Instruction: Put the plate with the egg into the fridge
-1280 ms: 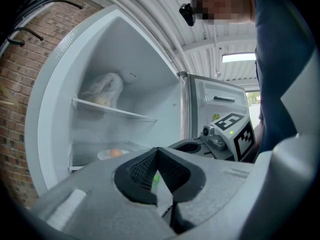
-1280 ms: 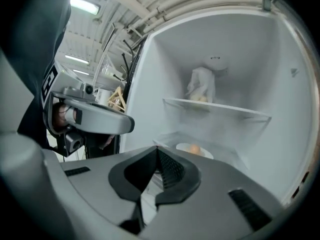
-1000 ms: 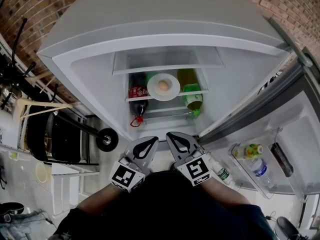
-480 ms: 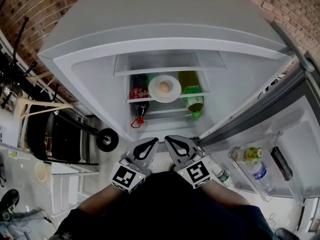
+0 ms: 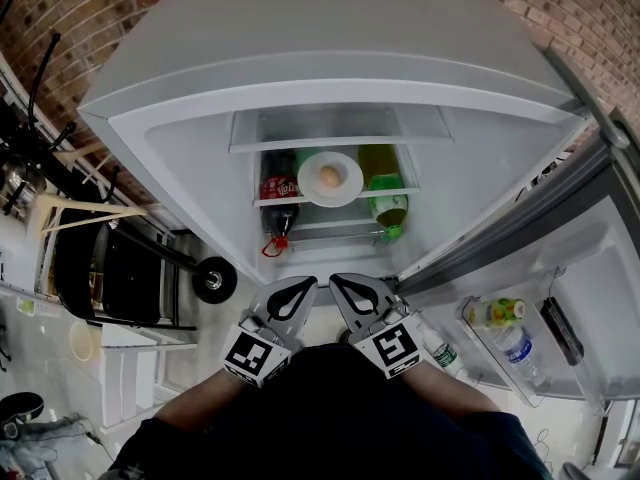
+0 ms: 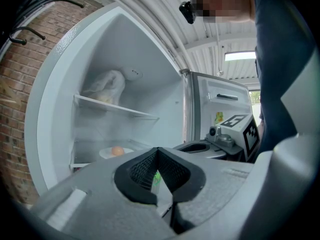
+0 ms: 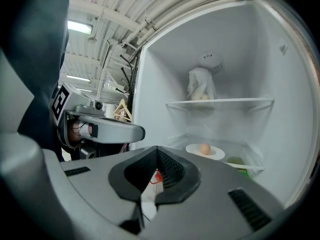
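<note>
While both grippers hang low in front of the open fridge (image 5: 180, 158), side by side and close to the person's body, neither has hold of anything: the left gripper (image 5: 298, 286) has its jaws pressed together at the tips with nothing between them, and the right gripper (image 5: 344, 284) is likewise fully closed and empty. The plate (image 5: 310, 192) sits on the middle shelf inside the fridge, well apart from both grippers, with the egg (image 5: 328, 175) lying at its centre. A dark bottle with a red label (image 5: 277, 186) is just left of the plate, and a green bottle (image 5: 386, 204) just right of it. On the shelf above lies a white bag (image 7: 201, 86). The open door (image 5: 600, 258) at the right carries several bottles (image 5: 497, 311) in its rack
</note>
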Action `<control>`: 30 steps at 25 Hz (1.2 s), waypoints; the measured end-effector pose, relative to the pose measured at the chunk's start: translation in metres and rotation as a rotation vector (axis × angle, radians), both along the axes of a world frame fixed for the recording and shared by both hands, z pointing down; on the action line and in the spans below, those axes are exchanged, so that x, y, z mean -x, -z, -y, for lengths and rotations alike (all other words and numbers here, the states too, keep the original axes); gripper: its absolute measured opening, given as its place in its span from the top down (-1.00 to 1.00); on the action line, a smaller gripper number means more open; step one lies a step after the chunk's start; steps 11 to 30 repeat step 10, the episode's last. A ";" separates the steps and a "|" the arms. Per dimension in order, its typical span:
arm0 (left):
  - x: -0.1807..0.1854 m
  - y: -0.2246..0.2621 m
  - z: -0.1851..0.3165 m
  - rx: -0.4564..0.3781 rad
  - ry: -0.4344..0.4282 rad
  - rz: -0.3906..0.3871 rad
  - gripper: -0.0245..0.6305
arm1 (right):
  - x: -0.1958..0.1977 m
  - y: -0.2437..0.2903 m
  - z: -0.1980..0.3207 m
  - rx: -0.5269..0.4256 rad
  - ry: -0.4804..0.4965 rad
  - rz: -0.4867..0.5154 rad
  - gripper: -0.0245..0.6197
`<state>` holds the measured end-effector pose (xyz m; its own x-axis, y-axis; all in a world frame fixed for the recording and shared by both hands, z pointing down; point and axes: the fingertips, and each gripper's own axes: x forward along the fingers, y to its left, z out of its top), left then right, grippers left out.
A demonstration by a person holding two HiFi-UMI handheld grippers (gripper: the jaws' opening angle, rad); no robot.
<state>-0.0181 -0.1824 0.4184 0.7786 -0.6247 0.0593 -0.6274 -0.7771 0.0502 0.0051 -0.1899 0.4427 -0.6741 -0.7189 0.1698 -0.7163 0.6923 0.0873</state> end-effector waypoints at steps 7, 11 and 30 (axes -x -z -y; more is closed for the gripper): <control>-0.001 0.001 -0.001 0.007 0.006 -0.005 0.92 | 0.001 0.001 -0.001 -0.013 0.014 -0.014 0.90; -0.002 0.000 -0.001 -0.002 0.002 -0.004 0.92 | 0.000 0.001 -0.001 -0.013 0.011 -0.014 0.90; -0.002 0.000 -0.001 -0.002 0.002 -0.004 0.92 | 0.000 0.001 -0.001 -0.013 0.011 -0.014 0.90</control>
